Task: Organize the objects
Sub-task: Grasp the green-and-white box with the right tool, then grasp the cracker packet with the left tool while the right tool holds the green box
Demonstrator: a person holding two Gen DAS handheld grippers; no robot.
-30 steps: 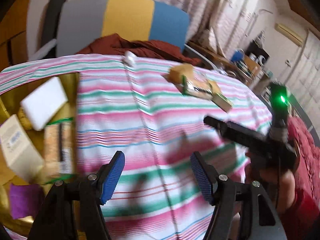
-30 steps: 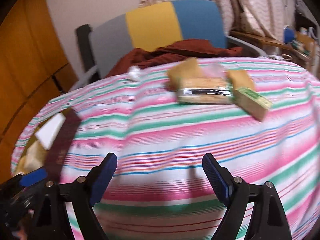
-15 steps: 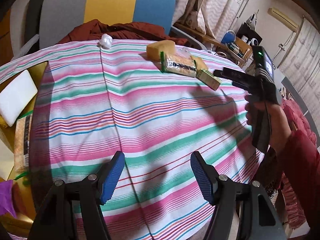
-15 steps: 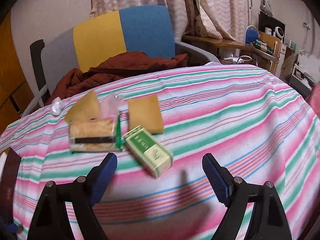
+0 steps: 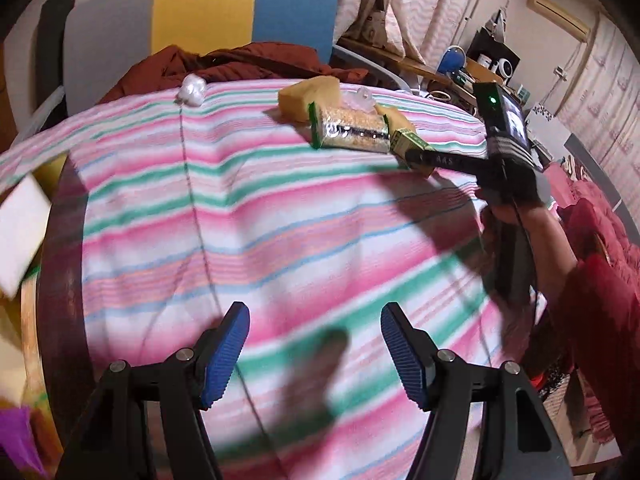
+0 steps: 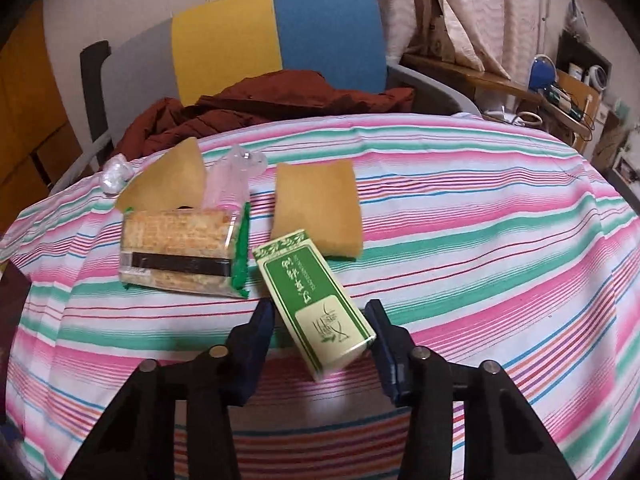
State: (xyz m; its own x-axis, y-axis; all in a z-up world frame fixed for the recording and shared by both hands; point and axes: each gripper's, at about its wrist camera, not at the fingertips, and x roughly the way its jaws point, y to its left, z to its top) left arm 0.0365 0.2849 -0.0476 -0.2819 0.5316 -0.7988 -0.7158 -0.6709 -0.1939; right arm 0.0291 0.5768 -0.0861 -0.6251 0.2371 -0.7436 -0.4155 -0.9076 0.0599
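A bench [image 6: 480,240] draped in a pink, green and white striped cloth holds a small cluster of things near its far side. The right gripper [image 6: 320,320] straddles the near end of a green and cream box [image 6: 316,300], its fingers closing in but not clearly pressing yet; the box lies aslant, likely the next item to be moved. Just beside it lie a clear-wrapped snack packet [image 6: 180,256] and two tan sponges [image 6: 316,208], close enough to be nudged during a lift. The left gripper [image 5: 316,344] hangs over bare cloth, fingers wide apart and empty. A multicoloured chair [image 6: 272,44] with a maroon garment stands behind.
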